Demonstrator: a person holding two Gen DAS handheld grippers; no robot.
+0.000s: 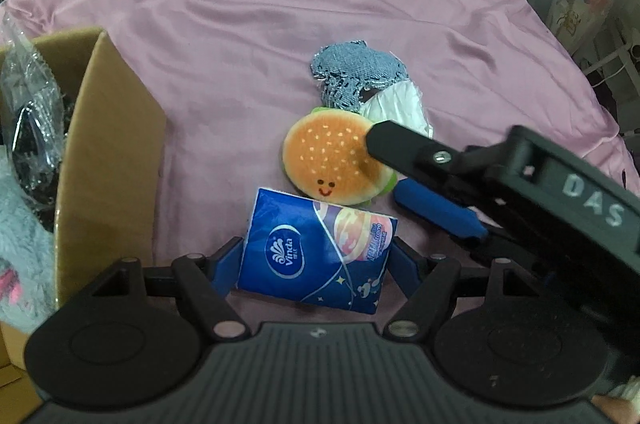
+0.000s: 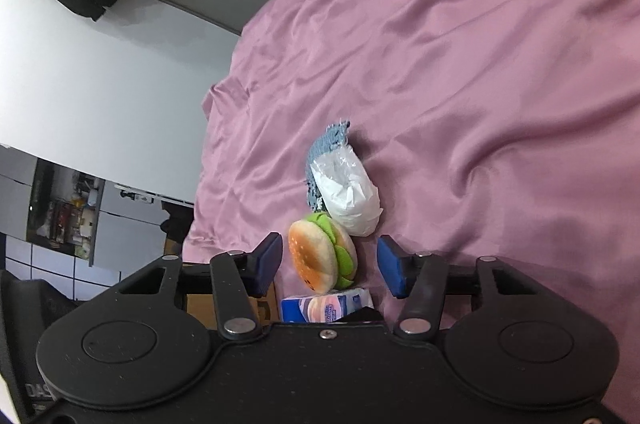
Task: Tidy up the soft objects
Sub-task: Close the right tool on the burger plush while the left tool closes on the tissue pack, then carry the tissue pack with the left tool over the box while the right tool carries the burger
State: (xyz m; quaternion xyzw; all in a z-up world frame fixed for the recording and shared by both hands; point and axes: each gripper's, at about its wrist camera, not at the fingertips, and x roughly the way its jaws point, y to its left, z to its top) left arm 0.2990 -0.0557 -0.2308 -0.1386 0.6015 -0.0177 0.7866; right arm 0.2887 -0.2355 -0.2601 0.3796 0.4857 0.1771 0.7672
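**Both tongs at the burger plush**

Landmark: burger plush (image 1: 334,160) on the pink bedsheet (image 1: 248,4). Blue tissue pack (image 1: 316,250) lies just in front of it, touching; left tongs (image 1: 312,262) bracket the pack, pads at its sides, looks clamped but contact on the far pad is hard to confirm. Right tongs (image 2: 330,264) spread apart, one pad on each side of the burger, not touching it. Denim scrap (image 1: 354,72) and white plastic bag (image 2: 348,196) sit just behind the burger. Cardboard box (image 1: 108,152) stands well to its left.
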